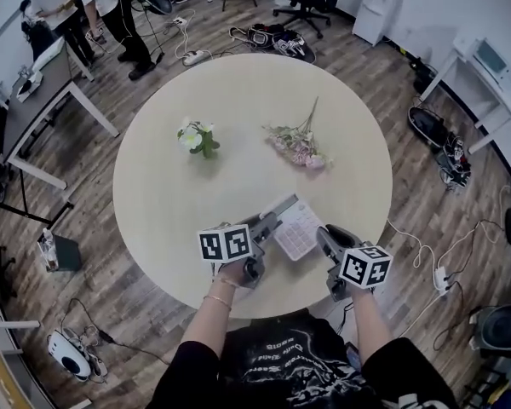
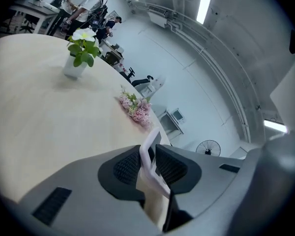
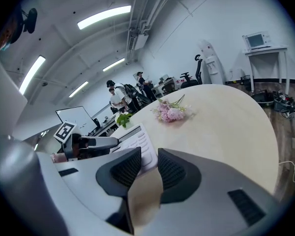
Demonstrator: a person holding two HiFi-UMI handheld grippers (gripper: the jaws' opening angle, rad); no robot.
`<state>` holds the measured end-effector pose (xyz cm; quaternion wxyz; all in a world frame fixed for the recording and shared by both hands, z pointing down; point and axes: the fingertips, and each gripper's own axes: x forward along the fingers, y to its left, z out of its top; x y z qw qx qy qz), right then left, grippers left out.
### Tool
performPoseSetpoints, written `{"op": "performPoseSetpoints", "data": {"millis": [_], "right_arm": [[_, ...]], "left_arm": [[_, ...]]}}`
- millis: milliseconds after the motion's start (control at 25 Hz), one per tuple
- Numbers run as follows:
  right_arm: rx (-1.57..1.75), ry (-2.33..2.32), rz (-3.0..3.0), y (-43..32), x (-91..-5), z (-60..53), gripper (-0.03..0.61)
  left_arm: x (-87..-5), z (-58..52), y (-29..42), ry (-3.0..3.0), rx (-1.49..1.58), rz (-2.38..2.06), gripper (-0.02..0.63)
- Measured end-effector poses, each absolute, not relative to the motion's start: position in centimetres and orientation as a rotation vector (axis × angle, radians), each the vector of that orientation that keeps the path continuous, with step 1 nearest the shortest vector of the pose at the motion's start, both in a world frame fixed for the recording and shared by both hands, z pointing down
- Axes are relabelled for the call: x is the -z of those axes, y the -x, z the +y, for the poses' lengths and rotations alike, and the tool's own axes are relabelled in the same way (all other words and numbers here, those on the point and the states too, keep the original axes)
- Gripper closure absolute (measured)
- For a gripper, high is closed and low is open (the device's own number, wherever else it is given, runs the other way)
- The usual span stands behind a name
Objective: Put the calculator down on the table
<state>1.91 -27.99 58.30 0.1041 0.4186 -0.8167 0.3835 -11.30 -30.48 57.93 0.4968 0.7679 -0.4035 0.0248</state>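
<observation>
- the left tool is clamped on the calculator; in the left gripper view the calculator's thin pale edge stands upright between the two black ribbed pads, which press on it from both sides.
- in the head view the calculator sticks out from the left tool toward the right, keys up, over the near part of the round tabletop; whether its underside touches the tabletop cannot be told.
- the right tool has its jaws a narrow gap apart with nothing between them; only bare tabletop shows in the gap.
- the right tool sits just beside the calculator's right end; in the right gripper view the keypad lies just past its left jaw tip, not touching.
- a white flower in a small vase stands further back on the tabletop, left of middle.
- a bunch of pink flowers lies on the tabletop to the right of it, well apart from the calculator.
- people stand on the wooden floor at the far left.
</observation>
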Motion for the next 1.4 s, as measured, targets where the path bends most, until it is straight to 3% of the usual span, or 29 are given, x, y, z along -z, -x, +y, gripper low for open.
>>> {"op": "performPoseSetpoints", "data": {"millis": [520,1200,1400], "right_arm": [[-1.217,-1.219,-2.292,-6.3,-63.1,-36.1,0.462],[-1.067,-1.134,-2.151,-6.5,-66.3,-39.4,0.454],[-1.007,-1.184,-2.131,-6.6,-66.4,-39.3,0.434]], "left_arm": [[-62.6,-38.2,7.1,-1.761,-0.142,-1.016,0.506],[-64.6,-41.2,6.9,-1.747,-0.317,-1.185,0.48],[-64.9,-41.0,7.8,-1.722,-0.345,-1.271,0.401]]}}
